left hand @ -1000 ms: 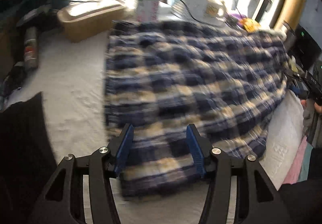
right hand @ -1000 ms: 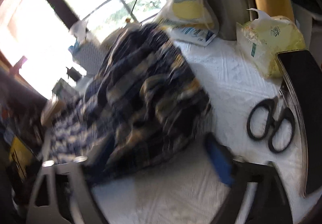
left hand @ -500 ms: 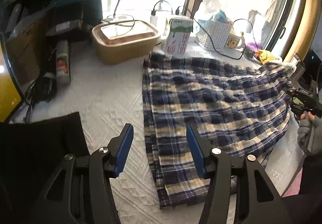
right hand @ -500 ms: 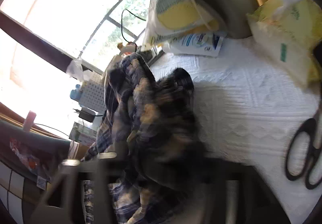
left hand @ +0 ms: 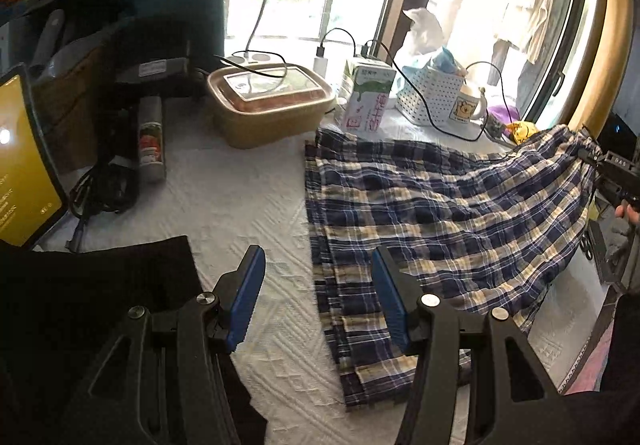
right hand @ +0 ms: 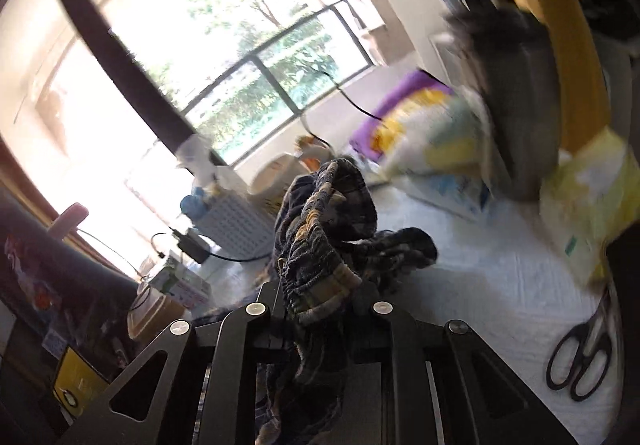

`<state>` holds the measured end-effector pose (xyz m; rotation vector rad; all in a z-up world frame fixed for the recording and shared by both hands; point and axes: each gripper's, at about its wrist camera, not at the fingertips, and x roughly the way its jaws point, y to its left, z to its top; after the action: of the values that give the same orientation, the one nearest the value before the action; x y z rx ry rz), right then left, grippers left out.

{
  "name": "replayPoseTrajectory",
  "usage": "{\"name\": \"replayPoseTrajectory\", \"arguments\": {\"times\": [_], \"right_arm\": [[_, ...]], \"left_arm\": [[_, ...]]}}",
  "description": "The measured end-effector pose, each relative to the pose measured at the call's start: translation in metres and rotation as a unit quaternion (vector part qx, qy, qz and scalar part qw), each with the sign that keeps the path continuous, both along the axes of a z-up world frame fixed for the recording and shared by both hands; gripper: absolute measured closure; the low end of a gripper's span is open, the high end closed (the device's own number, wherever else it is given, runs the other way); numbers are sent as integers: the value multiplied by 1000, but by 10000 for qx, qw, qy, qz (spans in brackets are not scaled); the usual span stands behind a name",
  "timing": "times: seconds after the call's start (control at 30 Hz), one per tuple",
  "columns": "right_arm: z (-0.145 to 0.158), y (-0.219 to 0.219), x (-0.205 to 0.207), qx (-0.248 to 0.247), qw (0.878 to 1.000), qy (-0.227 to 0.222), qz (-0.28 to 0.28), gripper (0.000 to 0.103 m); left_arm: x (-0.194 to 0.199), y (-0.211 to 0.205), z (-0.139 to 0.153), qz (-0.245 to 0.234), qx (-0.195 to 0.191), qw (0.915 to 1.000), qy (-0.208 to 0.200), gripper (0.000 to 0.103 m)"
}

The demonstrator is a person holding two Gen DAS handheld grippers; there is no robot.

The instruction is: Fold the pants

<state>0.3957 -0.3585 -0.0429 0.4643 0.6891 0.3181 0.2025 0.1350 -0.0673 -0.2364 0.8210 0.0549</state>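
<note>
The left gripper (left hand: pixel 318 295) has been drawn back and raised since a second ago, so that more of the white surface (left hand: pixel 256 205) is taken in, while the waistband end of the plaid pants (left hand: pixel 440 221) has been lifted by the right gripper (right hand: pixel 320 297). The right gripper's fingertips are hidden behind bunched cloth in its own view, where the elastic waistband (right hand: pixel 316 265) is seen pinched between jaws pressed together. Much of that view is smeared by motion; the bags at the far right are hard to make out. From the left wrist, the right gripper (left hand: pixel 612 175) is cut off at the frame edge, with only part of a hand seen below it. The left gripper is held spread wide above the surface, nothing between its blue pads (left hand: pixel 248 297). Bare surface lies to the left of the pants, bounded by a black cloth (left hand: pixel 100 285) at the near left, a tan lidded container (left hand: pixel 272 109) and a milk carton (left hand: pixel 370 99) at the back. Scissors (right hand: pixel 580 361) lie near the surface's right edge. The pants lie flat at the hem end, blue, white and yellow checked, rising in a slack slope toward the lifted waistband.
</note>
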Motion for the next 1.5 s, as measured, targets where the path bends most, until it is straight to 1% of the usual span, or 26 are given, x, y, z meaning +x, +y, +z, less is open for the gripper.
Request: {"name": "replayPoseTrajectory", "arguments": {"times": [0.17, 0.23, 0.37, 0.47, 0.53, 0.6, 0.63, 0.7, 0.83, 0.87, 0.93, 1.0, 1.07, 1.1, 1.17, 1.23, 1.37, 1.47, 1.5], "right_arm": [[27, 57, -11, -508, 9970, -376, 447, 84], [32, 89, -16, -726, 9935, -493, 732, 84], [29, 146, -27, -1028, 9845, -564, 1301, 84], [15, 196, -39, -1339, 9722, -538, 1845, 84], [0, 228, -48, -1515, 9622, -439, 2219, 84], [-20, 260, -62, -1718, 9489, -305, 2630, 84], [-27, 270, -67, -1777, 9442, -246, 2762, 84], [-44, 293, -79, -1930, 9307, -109, 3107, 84], [-70, 327, -108, -2344, 9001, 73, 3673, 84], [-74, 331, -112, -2396, 8970, 93, 3713, 83], [-78, 331, -116, -2462, 8917, 97, 3798, 81], [-75, 332, -117, -2367, 8869, 48, 3966, 68], [-72, 331, -120, -2064, 8855, 20, 4162, 26], [-69, 329, -124, -1942, 8840, -39, 4252, 22], [-61, 324, -129, -1871, 8812, -142, 4340, 21], [-53, 318, -130, -1752, 8844, -199, 4320, 22], [-28, 273, -116, -1457, 9073, -342, 3931, 21], [-17, 234, -97, -1432, 9277, -413, 3424, 21], [-15, 220, -91, -1425, 9335, -410, 3266, 21]], "left_arm": [[-6, 7, -2, -26, -202, 9997, -105, 48], [-7, 6, -2, -85, -249, 9995, -147, 48], [-13, 11, 0, -143, -338, 9990, -248, 48], [-19, 18, 0, -105, -413, 9986, -316, 47], [-23, 24, 0, -48, -463, 9983, -348, 47], [-28, 30, -1, 16, -511, 9981, -343, 47], [-30, 33, -3, 49, -535, 9980, -323, 46], [-33, 38, -8, 112, -583, 9979, -254, 45], [-38, 47, -14, 225, -620, 9977, -160, 45], [-39, 48, -14, 247, -617, 9977, -152, 45], [-40, 51, -15, 293, -609, 9976, -145, 45], [-38, 53, -15, 316, -628, 9974, -136, 45], [-34, 55, -16, 319, -657, 9973, -106, 45], [-32, 55, -16, 299, -676, 9972, -99, 45], [-27, 55, -15, 279, -685, 9972, -82, 45], [-21, 50, -11, 231, -670, 9974, -90, 45], [-6, 32, -3, -34, -576, 9983, -101, 45], [13, 7, 4, -400, -494, 9979, -89, 45], [22, -3, 6, -593, -471, 9971, -101, 45]]}}
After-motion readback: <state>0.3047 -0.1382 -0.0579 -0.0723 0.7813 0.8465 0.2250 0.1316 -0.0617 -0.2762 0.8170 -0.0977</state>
